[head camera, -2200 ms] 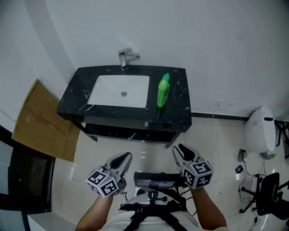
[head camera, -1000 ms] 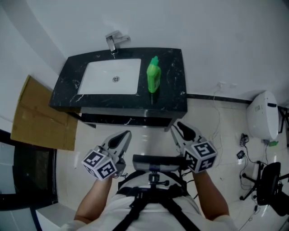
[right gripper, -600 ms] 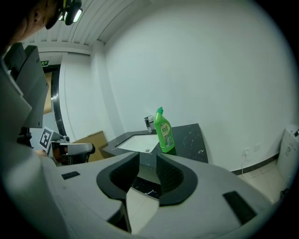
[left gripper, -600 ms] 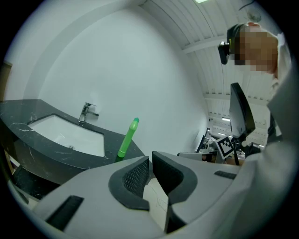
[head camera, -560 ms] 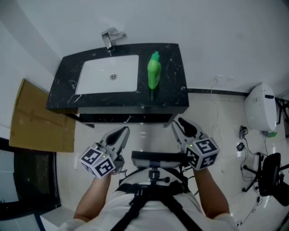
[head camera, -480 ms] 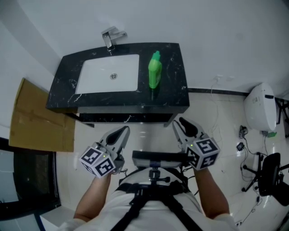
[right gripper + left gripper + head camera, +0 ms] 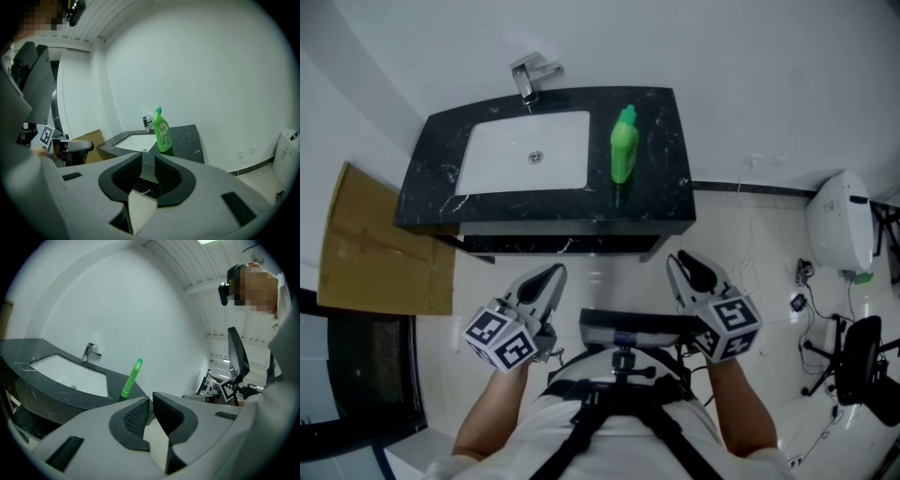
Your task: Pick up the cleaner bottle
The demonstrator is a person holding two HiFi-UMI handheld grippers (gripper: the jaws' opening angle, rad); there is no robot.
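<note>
Closing partway, empty right tool [image 7: 148, 163]; left tool [image 7: 151, 401] shut.

The head camera looks steeply down from above the person, catching the left gripper [image 7: 546, 284] and right gripper [image 7: 687, 270] low in frame. Each gripper camera rides just behind its own jaws, facing nearly level. All three share the black counter [image 7: 661, 187], white basin [image 7: 511, 159] and green bottle [image 7: 623, 155], well off.
</note>
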